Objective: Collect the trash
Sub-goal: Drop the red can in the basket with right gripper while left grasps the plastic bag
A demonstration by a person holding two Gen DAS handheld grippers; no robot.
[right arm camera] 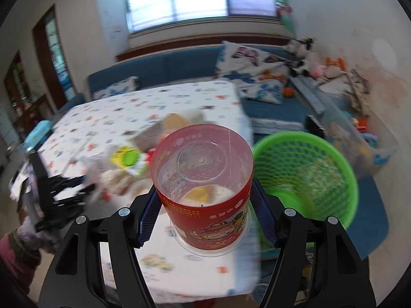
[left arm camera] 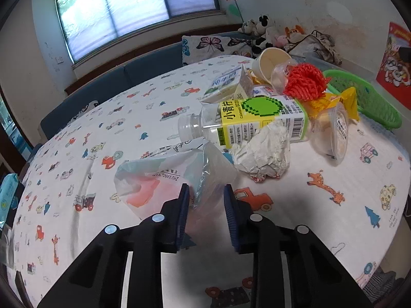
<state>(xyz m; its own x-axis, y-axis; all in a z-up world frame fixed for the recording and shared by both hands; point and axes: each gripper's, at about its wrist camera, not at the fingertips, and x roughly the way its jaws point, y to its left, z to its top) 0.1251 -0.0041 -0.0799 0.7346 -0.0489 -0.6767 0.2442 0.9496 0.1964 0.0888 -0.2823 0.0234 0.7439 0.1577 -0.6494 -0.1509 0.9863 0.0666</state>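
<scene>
Left claw (left arm camera: 205, 192): jaws narrowed around a crumpled clear plastic bag (left arm camera: 164, 177) on the desk (left arm camera: 334, 205); contact unclear. Right claw (right arm camera: 204, 205): clamped on a red printed plastic cup (right arm camera: 203, 179). Green mesh plastic basket (right arm camera: 308, 177): beyond, right of the cup.

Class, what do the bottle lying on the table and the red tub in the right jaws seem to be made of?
Bottle: likely clear glossy plastic; the tablecloth shows through it, with a printed yellow-green label. Red tub: seemingly thin see-through plastic in a glossy red wrap; its moulded base shows through.
</scene>
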